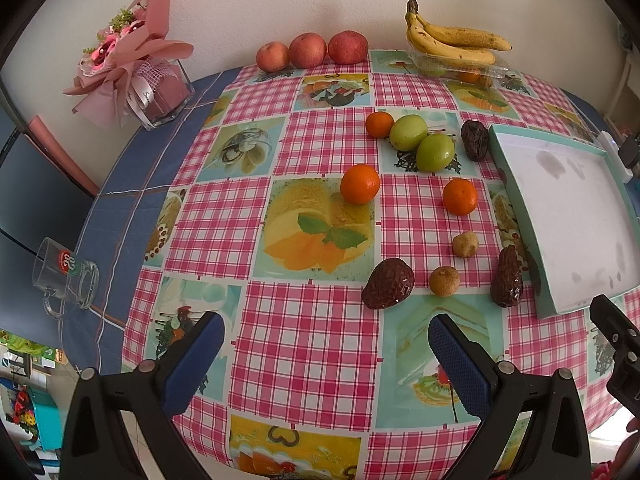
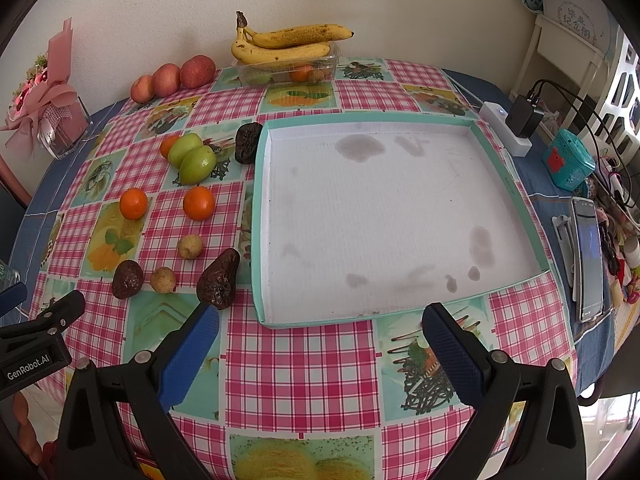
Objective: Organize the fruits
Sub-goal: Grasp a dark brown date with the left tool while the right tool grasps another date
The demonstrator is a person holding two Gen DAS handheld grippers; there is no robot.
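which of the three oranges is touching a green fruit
The far orange, pressed against a green fruit; the other two oranges sit alone on the tablecloth.

Legible markings: three items noted, one partly readable.

The left gripper (image 2: 24,312), seen at the left edge of the right wrist view, carries a black plate printed "GenRobot.AI" in white. A clear glass mug (image 1: 66,276) lying on its side on the blue cloth at the left of the table bears a round red and green emblem with the number "28", seen inverted. A pale cushion or bag (image 2: 576,12) on the white chair at upper right shows Chinese characters inside a wreath print, too small to read with certainty. The ribbon on the bouquet (image 1: 132,60) has script lettering that cannot be made out.
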